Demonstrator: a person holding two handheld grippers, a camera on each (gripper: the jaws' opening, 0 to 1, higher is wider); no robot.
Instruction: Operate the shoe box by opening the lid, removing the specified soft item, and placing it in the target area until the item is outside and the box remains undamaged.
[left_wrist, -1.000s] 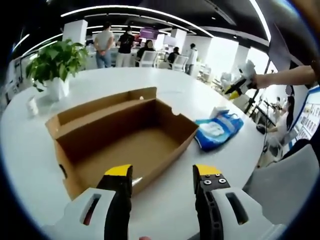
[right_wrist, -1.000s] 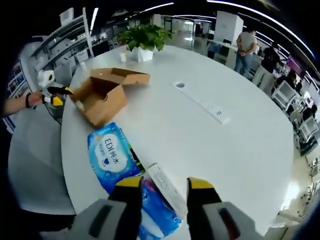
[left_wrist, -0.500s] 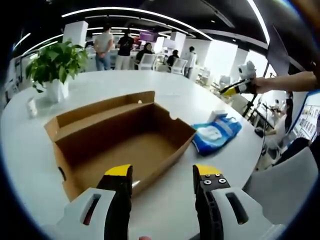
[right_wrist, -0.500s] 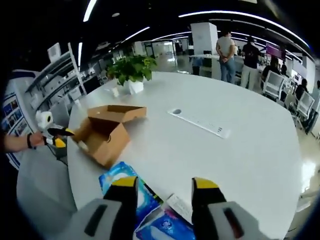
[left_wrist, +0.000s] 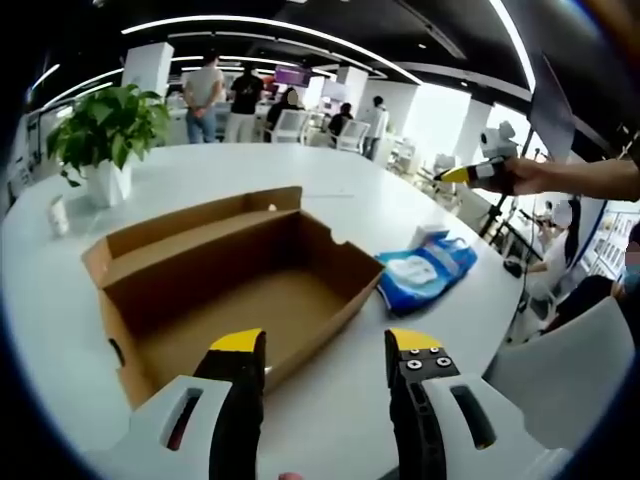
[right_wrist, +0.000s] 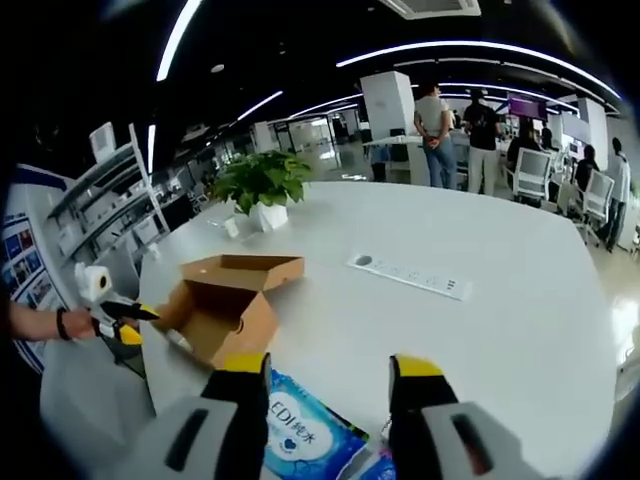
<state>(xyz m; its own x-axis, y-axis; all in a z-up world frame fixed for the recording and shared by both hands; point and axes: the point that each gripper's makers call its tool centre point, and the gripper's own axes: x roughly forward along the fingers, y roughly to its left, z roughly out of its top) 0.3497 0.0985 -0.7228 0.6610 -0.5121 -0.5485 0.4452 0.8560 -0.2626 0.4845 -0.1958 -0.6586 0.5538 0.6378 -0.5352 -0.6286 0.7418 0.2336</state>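
On the white counter (left_wrist: 420, 200), the shoe box (left_wrist: 225, 285) lies open and empty, the blue soft pack (left_wrist: 425, 275) at its 3 o'clock; only withdrawal remains. Both grippers (left_wrist: 325, 350) (right_wrist: 330, 375) hang released, fingers apart, grasping nothing.

White left gripper (left_wrist: 325, 350) with black, yellow-tipped jaws, four screws, right gripper (right_wrist: 330, 375) alike, dark wristband (right_wrist: 62, 323)

The open shoe box (left_wrist: 235, 285) is viewed closely from just above in the left gripper view. From the opposite side, farther off, the box (right_wrist: 225, 305), wipes pack (right_wrist: 305, 440) and white table (right_wrist: 500, 330) are shared.
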